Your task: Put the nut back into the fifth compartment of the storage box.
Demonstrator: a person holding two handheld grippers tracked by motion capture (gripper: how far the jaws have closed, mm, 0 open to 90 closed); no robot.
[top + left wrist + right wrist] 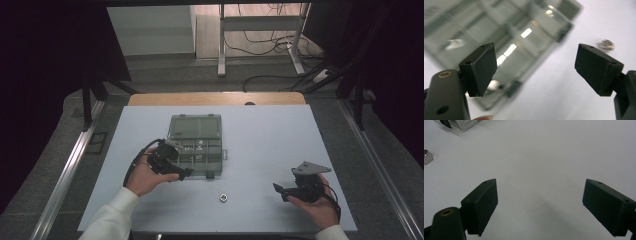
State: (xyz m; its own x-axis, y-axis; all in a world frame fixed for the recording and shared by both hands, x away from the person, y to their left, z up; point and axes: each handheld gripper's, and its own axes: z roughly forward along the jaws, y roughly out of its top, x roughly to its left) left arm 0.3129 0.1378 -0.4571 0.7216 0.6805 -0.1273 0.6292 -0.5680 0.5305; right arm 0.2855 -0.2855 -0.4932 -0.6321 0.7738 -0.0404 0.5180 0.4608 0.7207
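A clear plastic compartment box (196, 144) lies flat in the middle of the pale table, lid closed; it appears blurred in the left gripper view (499, 37). A small metal hex nut (223, 197) rests on the table in front of the box, also seen as the nut (606, 45) and the nut (427, 156). My left gripper (184, 173) hovers at the box's front left edge, jaws wide apart and empty (536, 70). My right gripper (278, 190) is held low at the front right, open over bare table (540, 205), apart from the nut.
The table's (270, 145) front edge is just below both hands. A wooden strip (215, 98) borders the far edge. Beyond it stand a metal frame's legs (221, 45) and loose cables (270, 42) on the floor. A rail (65, 170) runs along the left.
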